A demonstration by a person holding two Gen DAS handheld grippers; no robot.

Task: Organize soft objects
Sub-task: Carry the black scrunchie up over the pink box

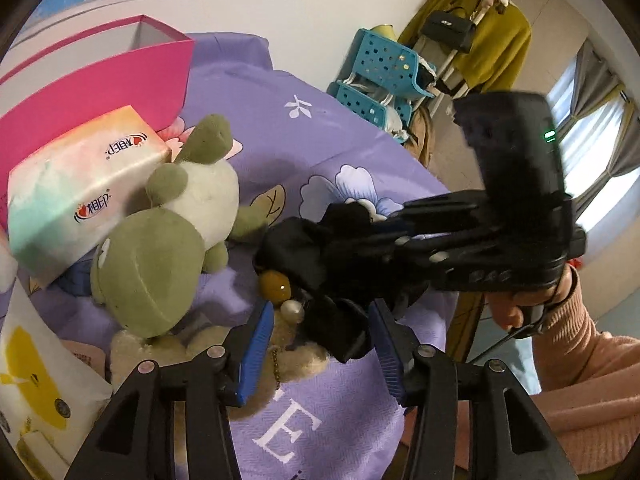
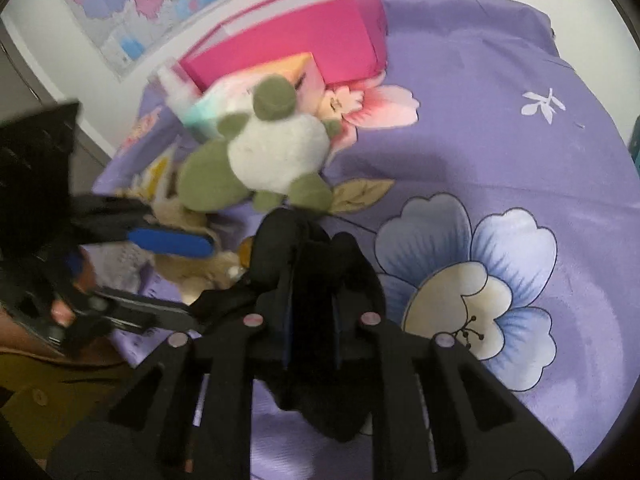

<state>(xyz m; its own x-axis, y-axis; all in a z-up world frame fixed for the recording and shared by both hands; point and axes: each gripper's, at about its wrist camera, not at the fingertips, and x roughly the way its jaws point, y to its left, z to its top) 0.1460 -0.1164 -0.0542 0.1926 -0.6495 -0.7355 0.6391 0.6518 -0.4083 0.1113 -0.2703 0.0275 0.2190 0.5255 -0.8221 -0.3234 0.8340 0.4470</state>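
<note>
Right gripper (image 2: pixel 310 276) clamped on black cloth (image 2: pixel 320 412), held over purple bedsheet (image 2: pixel 460 140). Left gripper (image 1: pixel 320 344) jaws wide, straddling the cloth's hanging end and beige plush (image 1: pixel 296 356). Green plush (image 1: pixel 176 220) lies just beyond, against tissue pack (image 1: pixel 76 184).

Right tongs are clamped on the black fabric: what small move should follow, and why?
Probably lift the black fabric toward the pink box: the right tongs already pinch it, while the left tongs stand open around its lower end, not gripping.
</note>
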